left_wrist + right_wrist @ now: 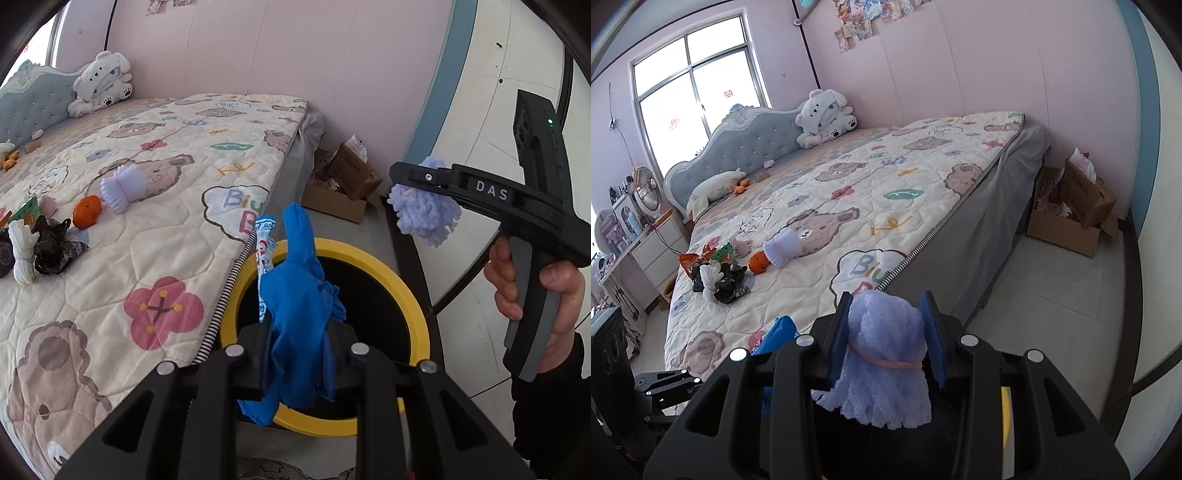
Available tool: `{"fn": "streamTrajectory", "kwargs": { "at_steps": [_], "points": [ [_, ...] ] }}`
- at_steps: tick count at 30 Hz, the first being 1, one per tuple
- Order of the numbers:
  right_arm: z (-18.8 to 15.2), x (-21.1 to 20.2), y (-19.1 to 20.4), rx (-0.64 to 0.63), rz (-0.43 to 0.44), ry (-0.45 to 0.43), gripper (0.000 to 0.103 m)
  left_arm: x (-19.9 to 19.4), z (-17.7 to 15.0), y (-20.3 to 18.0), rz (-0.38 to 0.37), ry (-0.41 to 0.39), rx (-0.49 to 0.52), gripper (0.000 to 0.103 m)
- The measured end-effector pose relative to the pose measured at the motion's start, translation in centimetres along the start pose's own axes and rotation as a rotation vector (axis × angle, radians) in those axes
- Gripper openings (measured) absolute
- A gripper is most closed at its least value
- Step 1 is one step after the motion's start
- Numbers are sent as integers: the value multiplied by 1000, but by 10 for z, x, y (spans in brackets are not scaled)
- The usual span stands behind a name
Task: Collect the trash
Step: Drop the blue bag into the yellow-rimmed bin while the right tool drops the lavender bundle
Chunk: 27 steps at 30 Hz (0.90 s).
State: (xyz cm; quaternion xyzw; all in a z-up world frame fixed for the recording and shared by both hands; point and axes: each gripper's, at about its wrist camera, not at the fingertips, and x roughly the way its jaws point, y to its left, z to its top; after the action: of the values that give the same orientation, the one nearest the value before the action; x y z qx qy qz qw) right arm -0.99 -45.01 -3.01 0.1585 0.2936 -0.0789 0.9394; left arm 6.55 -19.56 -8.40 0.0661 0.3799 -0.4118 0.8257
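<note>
My left gripper [299,350] is shut on a blue rubber glove [299,295] together with a printed wrapper [265,251], held above the yellow-rimmed bin [413,295] on the floor beside the bed. My right gripper [886,332] is shut on a lilac foam net [886,362] tied with a band; it also shows in the left wrist view [424,206], up and right of the bin. On the bed lie more scraps: a black bag [55,247], a white foam net [123,188], an orange [86,216], and a white rolled item [22,251].
The bed [886,206] with a bear-print quilt fills the left. A plush dog [823,118] sits by the headboard. An open cardboard box [1071,206] stands against the pink wall. Tiled floor [1052,295] lies right of the bed.
</note>
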Motion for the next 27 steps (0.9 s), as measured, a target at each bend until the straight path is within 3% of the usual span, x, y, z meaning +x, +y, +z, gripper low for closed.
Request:
{"fn": "streamTrajectory", "kwargs": {
  "at_steps": [14,17,27],
  "points": [
    [-4,4,-9,39,-15,0,41,5,-3,-8,-28,6,22,23],
    [-3,3,-11,52,-23,-4,50,2,-4,-9,-35,-2,25,32],
    [4,-4,-18,79,-57,-46,56,-11,1,-4,-29,-66,9,65]
  ]
}}
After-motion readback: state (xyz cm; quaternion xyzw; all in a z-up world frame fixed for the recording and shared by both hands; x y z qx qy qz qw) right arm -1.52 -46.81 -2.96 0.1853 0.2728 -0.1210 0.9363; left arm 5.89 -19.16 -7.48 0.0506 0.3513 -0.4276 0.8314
